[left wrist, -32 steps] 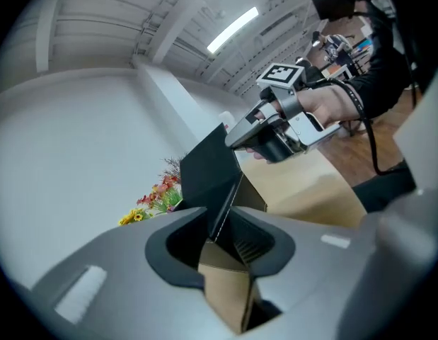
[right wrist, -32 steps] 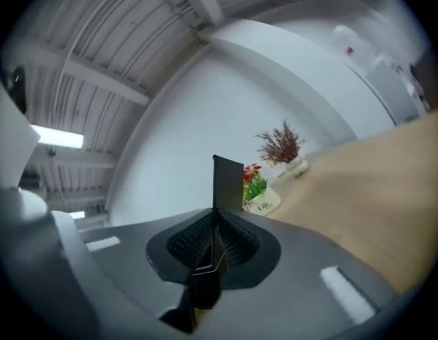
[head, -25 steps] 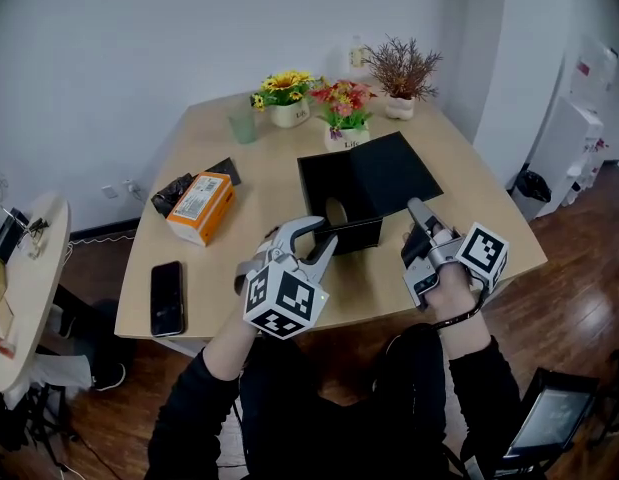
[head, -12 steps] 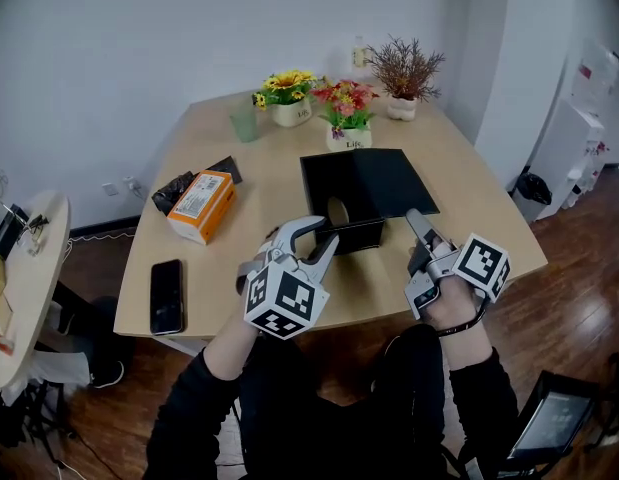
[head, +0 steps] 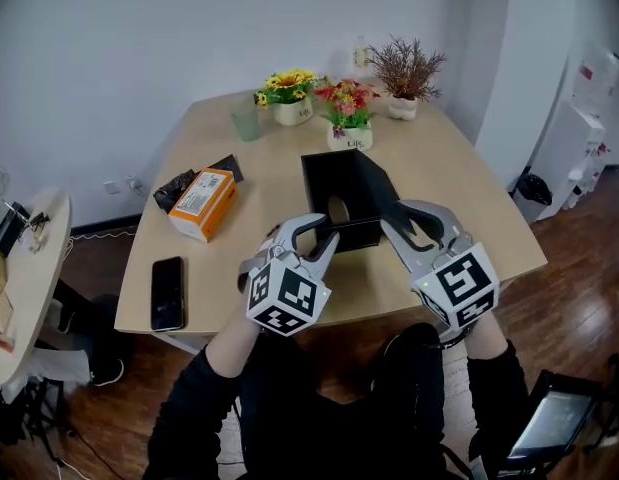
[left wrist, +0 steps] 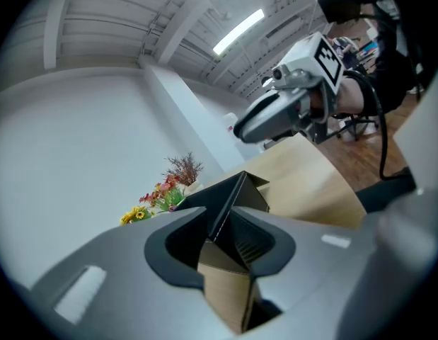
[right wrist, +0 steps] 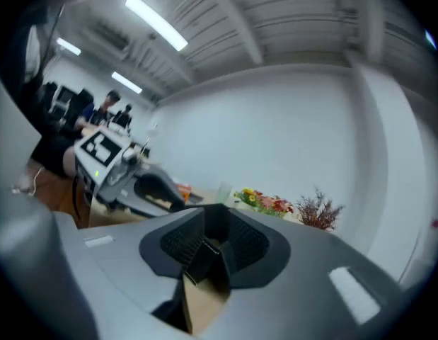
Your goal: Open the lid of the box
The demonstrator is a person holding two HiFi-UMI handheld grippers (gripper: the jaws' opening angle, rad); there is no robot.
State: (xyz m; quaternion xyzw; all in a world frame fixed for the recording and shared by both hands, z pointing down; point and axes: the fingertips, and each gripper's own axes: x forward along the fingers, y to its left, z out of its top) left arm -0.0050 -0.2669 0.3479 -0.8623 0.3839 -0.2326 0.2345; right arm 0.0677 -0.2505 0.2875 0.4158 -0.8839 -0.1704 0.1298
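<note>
A black box [head: 334,230] stands open in the middle of the tan table [head: 479,208]. Its lid [head: 374,180] is hinged at the right and stands tilted up over the box. My left gripper [head: 327,240] is shut on the box's thin front wall [left wrist: 236,197], whose edge is pinched between the pads in the left gripper view. My right gripper [head: 409,218] has the lid's free edge [right wrist: 204,257] between its pads. Its jaws are opening a little while the pads still touch the lid. The box's inside is mostly hidden.
An orange carton [head: 201,204], a black bag [head: 171,192] and a phone [head: 167,293] lie at the table's left. A green cup [head: 245,123] and three flower pots [head: 347,118] stand at the back. A small round table [head: 19,298] is further left.
My right gripper turned and swung in from the box's right onto the lid. The lid, which lay flat out to the right, has risen to a tilt. The left gripper stayed put.
</note>
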